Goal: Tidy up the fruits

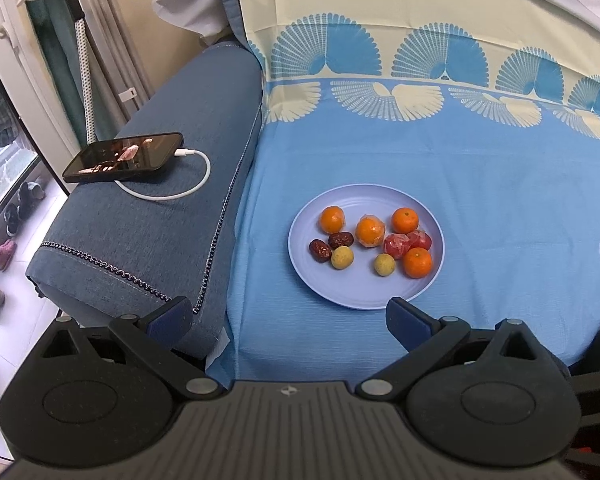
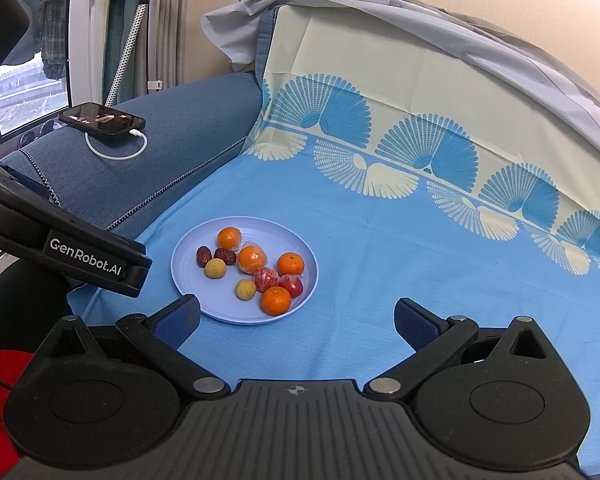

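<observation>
Two tongs hang spread and empty above a blue sheet (image 1: 480, 184). On the armrest (image 1: 172, 216) at far left lies a phone (image 1: 124, 157) with a white cable (image 1: 176, 192) plugged in. The left tongs (image 1: 288, 318) sit just short of the plate (image 1: 364, 300), which holds oranges (image 1: 332, 219), two dates (image 1: 320, 250), two yellow fruits (image 1: 342, 257) and red wrapped ones (image 1: 397, 246). The right tongs (image 2: 298, 320) hover beside the plate's right rim.

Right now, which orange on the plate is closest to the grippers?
The bare orange at the plate's near rim, beside the wrapped red fruits. The other three sit farther back.
</observation>
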Available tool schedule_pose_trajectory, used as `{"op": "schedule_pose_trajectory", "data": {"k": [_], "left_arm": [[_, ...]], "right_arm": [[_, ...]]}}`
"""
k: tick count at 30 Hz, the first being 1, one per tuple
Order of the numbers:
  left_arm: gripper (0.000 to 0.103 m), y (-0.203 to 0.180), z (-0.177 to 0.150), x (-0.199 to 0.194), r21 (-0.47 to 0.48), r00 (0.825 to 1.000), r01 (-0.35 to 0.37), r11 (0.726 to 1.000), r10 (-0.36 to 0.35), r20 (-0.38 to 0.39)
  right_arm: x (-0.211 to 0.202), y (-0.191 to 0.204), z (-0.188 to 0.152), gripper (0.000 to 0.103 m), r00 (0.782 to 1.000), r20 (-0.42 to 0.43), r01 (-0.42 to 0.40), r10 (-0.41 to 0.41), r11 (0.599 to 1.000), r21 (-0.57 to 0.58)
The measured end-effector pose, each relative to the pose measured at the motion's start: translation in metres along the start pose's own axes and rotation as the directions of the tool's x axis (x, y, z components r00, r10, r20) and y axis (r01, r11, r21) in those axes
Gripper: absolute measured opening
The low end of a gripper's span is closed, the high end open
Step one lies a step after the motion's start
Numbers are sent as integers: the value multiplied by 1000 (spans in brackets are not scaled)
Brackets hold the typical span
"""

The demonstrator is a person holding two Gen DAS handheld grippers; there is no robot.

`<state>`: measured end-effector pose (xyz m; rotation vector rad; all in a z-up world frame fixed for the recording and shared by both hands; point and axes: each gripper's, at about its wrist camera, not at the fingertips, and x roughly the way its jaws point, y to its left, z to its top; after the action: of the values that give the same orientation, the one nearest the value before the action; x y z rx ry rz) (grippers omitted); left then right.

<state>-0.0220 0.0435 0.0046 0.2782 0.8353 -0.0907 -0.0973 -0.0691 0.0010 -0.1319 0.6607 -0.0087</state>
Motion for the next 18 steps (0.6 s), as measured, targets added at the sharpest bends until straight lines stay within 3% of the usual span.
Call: {"op": "schedule_pose_trajectory", "data": {"k": [18], "left_arm": [[103,-2,-1,1,13,1000,-11,1000,12,-5]], "right_arm": [[0,0,-1,102,1000,-2,-10,10,1000,-5]]}}
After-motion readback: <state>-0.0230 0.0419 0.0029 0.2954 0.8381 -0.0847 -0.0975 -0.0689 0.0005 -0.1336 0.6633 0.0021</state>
